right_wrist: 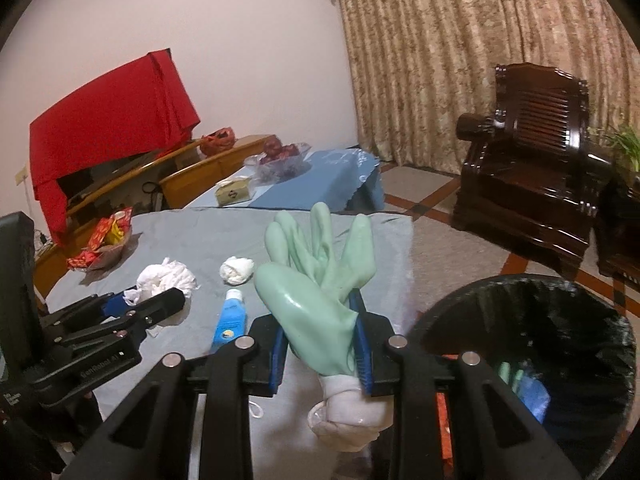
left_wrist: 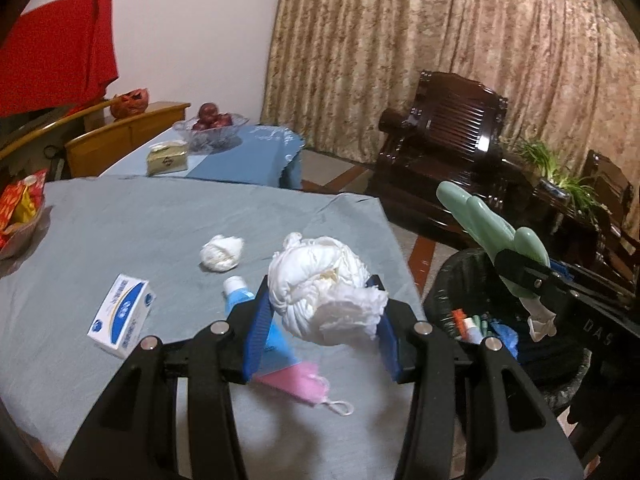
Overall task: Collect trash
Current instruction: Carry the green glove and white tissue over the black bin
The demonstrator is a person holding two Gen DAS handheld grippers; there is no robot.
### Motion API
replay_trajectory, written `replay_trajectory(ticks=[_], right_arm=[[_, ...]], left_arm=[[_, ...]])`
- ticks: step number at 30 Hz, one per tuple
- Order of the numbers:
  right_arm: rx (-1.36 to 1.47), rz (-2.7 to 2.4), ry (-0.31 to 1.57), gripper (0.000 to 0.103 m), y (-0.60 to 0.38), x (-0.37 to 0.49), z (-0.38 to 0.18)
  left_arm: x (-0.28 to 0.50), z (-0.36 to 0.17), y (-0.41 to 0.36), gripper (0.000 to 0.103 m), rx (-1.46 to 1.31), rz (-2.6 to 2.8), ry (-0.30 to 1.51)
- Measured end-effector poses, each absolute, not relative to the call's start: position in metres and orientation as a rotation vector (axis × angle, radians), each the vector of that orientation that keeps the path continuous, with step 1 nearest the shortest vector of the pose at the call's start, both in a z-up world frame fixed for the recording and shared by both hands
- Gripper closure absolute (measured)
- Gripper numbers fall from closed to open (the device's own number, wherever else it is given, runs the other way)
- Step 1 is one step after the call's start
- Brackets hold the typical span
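Observation:
My left gripper (left_wrist: pixel 320 312) is shut on a big crumpled white tissue wad (left_wrist: pixel 324 284) and holds it above the grey table (left_wrist: pixel 120 220). It also shows in the right wrist view (right_wrist: pixel 166 276). My right gripper (right_wrist: pixel 322 332) is shut on a mint-green rubber glove (right_wrist: pixel 316 280), held at the table's right edge beside the black-lined trash bin (right_wrist: pixel 532 320). In the left wrist view the glove (left_wrist: pixel 492 228) hangs over the bin (left_wrist: pixel 472 280). On the table lie a smaller tissue ball (left_wrist: pixel 222 254), a blue tube (right_wrist: pixel 230 316), a pink mask (left_wrist: pixel 292 384) and a white-blue box (left_wrist: pixel 122 310).
A snack basket (right_wrist: pixel 104 244) sits at the table's far left. A second table with a blue cloth (right_wrist: pixel 320 180) holds a fruit bowl (right_wrist: pixel 280 160) and a tissue pack (right_wrist: pixel 234 192). A dark wooden armchair (right_wrist: pixel 532 152) stands at the right. The bin holds several items.

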State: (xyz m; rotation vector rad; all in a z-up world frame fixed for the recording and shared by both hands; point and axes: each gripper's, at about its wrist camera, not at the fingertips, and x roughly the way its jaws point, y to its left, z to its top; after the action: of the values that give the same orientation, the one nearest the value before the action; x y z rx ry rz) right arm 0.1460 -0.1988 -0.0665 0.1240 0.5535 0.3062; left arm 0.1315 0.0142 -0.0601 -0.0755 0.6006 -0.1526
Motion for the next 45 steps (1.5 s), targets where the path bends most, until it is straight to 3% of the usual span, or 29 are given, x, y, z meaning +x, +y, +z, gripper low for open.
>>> replay_trajectory(ticks=[38, 43, 45], right_arm=[[0.163, -0.029, 0.579, 0.075, -0.367, 0.129, -0.087], [0.165, -0.073, 0.604, 0.063, -0.382, 0.133, -0.098], [0.167, -0.094, 0.604, 0.052, -0.388, 0.131, -0.101]], left_arm=[[0.171, -0.087, -0.194, 0.057, 0.053, -0.518, 0.598], [0.18, -0.097, -0.206, 0.046, 0.039, -0.555, 0.639], [0.182, -0.099, -0.206, 0.031, 0.033, -0.554, 0.646]])
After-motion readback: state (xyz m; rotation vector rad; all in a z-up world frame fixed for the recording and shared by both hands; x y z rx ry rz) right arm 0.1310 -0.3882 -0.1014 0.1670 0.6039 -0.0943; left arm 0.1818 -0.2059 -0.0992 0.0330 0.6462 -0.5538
